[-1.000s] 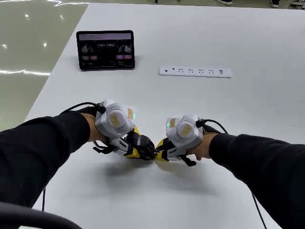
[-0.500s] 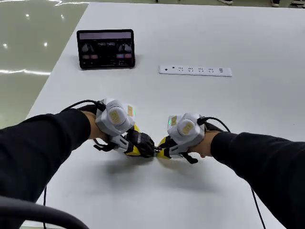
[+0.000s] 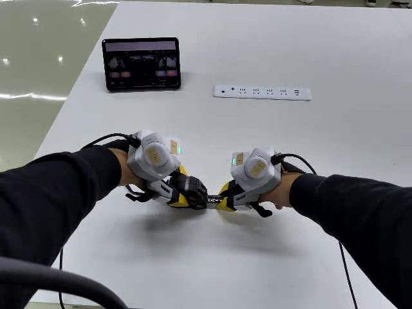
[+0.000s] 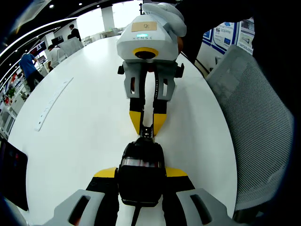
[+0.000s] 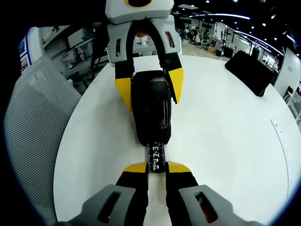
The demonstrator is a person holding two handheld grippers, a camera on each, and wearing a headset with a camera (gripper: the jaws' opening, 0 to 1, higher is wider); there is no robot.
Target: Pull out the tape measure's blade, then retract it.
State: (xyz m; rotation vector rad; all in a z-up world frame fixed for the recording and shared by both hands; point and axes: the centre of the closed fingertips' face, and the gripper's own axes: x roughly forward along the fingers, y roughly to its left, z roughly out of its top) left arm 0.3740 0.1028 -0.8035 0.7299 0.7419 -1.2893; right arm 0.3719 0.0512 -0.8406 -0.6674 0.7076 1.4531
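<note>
Clamping the tape measure (image 5: 151, 106), left gripper (image 4: 141, 172) held it on the tabletop (image 3: 270, 51), nearer the person than the tablet (image 3: 141, 63). Right gripper (image 5: 155, 168) pinched the blade (image 5: 155, 157) tip. Blade looked thin, springy, slick; hook end judged the best hold.

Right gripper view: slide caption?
Right claw pinches the blade, slightly out of the tape measure in the left claw.

Blade (image 5: 155, 159), 6 o'clock in right gripper view: black w/ white digits, "2" & "3" legible betw. tick marks. Label (image 4: 144, 27) on right gripper (image 4: 147, 123), 12 o'clock in left gripper view: print too small to read. Tablet (image 3: 141, 63), 11 o'clock in head view: screen txt illegible.
</note>
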